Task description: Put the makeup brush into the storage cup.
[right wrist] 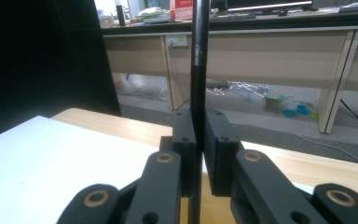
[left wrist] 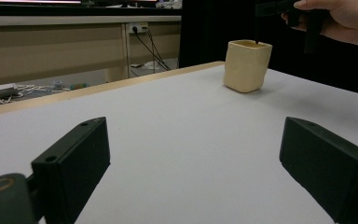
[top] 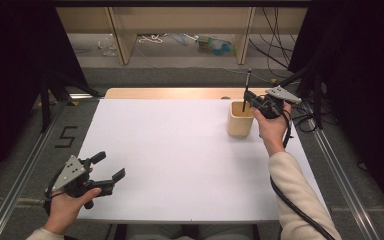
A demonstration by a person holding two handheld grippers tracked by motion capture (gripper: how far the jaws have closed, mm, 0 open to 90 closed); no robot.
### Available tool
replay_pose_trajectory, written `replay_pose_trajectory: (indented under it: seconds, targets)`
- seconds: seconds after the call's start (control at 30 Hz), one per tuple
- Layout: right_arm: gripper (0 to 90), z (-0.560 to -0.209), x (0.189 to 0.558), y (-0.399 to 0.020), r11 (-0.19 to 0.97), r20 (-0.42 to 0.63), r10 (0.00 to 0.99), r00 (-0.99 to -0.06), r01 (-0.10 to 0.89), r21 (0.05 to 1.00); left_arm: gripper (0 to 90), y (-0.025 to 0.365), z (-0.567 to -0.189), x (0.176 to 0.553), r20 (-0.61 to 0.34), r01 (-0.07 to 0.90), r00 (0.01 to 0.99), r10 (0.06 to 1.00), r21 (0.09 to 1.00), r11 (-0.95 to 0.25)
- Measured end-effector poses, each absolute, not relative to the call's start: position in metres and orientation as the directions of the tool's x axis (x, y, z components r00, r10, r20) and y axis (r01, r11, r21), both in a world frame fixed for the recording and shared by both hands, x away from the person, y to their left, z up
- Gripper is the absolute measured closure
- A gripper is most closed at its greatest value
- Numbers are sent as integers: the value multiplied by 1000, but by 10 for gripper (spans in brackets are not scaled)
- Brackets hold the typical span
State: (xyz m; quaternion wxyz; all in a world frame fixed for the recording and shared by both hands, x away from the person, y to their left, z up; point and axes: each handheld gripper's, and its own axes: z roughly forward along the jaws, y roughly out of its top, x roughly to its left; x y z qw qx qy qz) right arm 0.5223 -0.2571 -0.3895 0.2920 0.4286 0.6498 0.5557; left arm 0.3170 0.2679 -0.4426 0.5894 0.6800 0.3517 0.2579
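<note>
White tabletop [top: 180,160], cream cup [top: 240,118] at the far right. Your right gripper [top: 250,98] pinches a thin black pen [top: 247,89] upright, its tip in the cup. It's probably light, stiff and slick, so grip mid-shaft. Your left gripper [top: 107,167] sits wide open, holding nothing.

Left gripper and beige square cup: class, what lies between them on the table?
Nothing: the high view shows bare white tabletop between the open left gripper and the beige square cup.
</note>
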Motion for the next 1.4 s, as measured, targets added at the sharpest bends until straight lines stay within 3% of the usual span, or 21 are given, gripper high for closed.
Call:
replay_pose_trajectory:
  seconds: [1.4]
  targets:
    - [843, -397, 525, -257, 25, 97, 886, -453, 256, 966, 81, 268, -443, 317, -64, 174, 620, 782, 983, -57]
